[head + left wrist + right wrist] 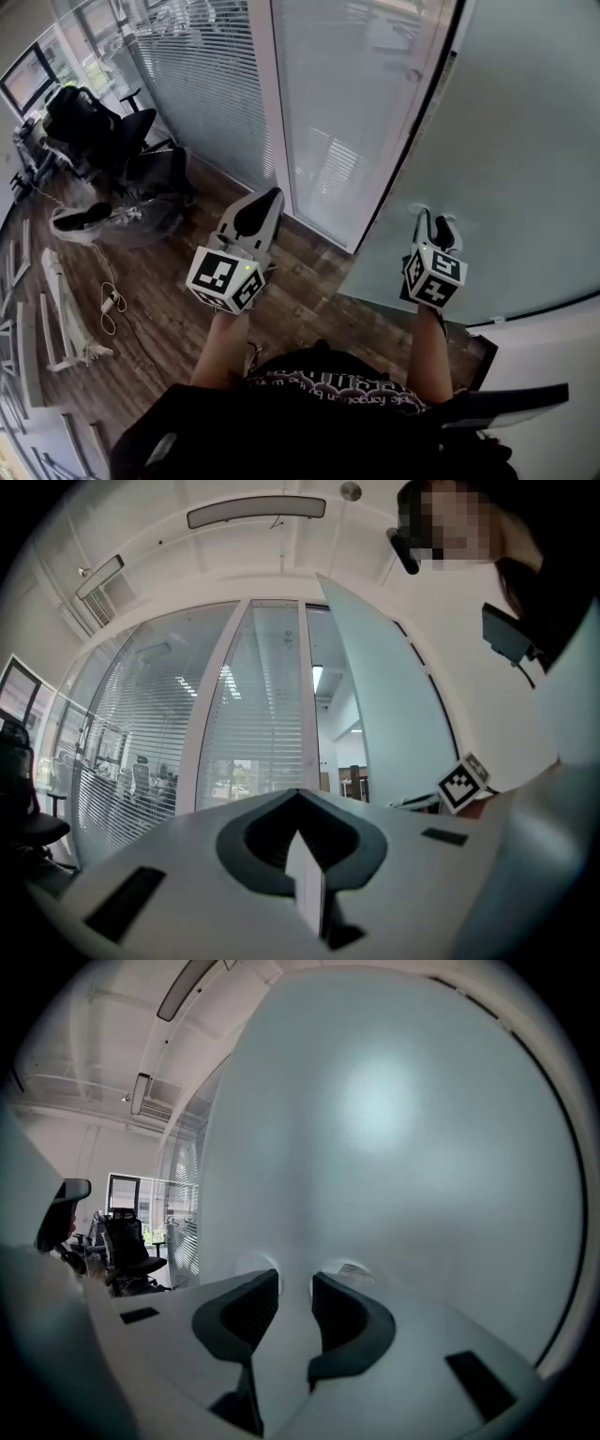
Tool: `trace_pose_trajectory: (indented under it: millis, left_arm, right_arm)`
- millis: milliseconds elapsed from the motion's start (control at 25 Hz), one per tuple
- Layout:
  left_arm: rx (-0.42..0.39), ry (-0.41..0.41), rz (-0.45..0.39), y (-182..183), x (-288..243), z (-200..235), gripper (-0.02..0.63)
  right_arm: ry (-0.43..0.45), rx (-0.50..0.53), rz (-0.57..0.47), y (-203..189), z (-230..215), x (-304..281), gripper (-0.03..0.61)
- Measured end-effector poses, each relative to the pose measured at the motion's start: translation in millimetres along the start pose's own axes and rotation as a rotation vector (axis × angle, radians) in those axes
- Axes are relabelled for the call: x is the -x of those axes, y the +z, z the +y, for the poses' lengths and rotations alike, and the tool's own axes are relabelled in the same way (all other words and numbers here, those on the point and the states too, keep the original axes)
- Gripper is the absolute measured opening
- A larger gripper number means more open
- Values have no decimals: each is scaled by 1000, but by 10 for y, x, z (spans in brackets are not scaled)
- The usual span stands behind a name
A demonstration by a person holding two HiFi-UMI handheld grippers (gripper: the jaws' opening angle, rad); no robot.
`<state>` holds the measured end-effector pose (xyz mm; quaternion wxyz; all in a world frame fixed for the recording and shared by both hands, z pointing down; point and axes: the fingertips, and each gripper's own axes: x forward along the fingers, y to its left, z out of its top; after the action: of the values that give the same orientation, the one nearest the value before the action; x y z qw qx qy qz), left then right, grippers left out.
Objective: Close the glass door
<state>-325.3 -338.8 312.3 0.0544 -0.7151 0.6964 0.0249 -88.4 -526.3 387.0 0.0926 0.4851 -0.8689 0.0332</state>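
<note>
The frosted glass door stands swung open at the right, its dark edge running down to the wooden floor. It fills the right gripper view and shows as a pale leaf in the left gripper view. My right gripper has its tips at the door's face, jaws a narrow gap apart with only glass showing between them. My left gripper hangs in the air before the white door frame, jaws shut on nothing.
A glass wall with blinds runs along the left. A black office chair, bags and a white cable lie on the wooden floor at the left. A white wall stands at the lower right.
</note>
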Motion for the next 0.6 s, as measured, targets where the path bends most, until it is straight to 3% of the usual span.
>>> trace_pose_trajectory:
  millis: [600]
  left_arm:
    - [11, -13, 21, -258, -813, 272, 2]
  right_arm:
    - [-21, 1, -14, 141, -230, -846, 114]
